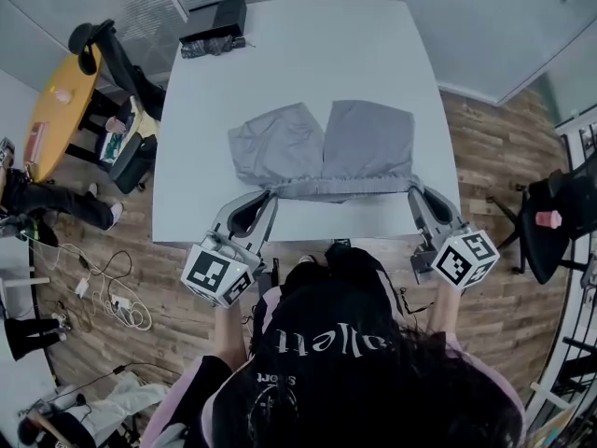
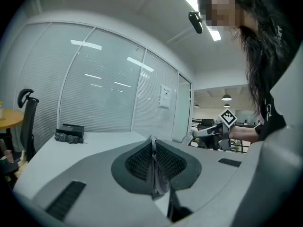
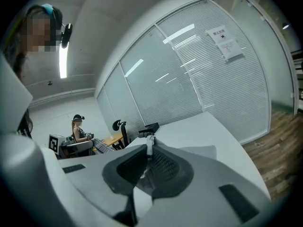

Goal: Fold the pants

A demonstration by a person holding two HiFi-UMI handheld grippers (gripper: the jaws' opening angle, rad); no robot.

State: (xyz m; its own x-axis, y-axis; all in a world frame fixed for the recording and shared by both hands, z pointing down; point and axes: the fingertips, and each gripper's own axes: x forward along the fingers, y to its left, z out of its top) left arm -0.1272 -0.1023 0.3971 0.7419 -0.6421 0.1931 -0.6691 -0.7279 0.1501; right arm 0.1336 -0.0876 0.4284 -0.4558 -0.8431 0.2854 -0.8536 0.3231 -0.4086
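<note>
**Q:** Which step is in hand, and where is the garment located?

**A:** The pants (image 1: 322,147) are laid flat on the white table (image 1: 308,45), with both short legs spread away from the operator and the waistband (image 1: 340,188) along the near edge. The left gripper (image 1: 268,195) is closed on the waistband's left end and the right gripper (image 1: 416,194) on its right end. In each gripper view a thin pleat of cloth is seen pinched between the closed pads. The step is judged to be the start of the first fold, with the waistband taken up at both corners.

**Q:** What is called for next?

**A:** It is judged that the waistband should be carried across the table towards the leg hems, both ends kept level and taut so that the edges are aligned. The grip should be released only once the cloth is laid down.

**Q:** What material properties are to be noted?

**A:** The fabric is grey, thin and matt, and lightly creased. The waistband is gathered, probably elasticated, and may be expected to pucker when tension is removed. The jaw pads are dark and finely ribbed. The table surface is smooth, so the cloth may slide on it.
</note>
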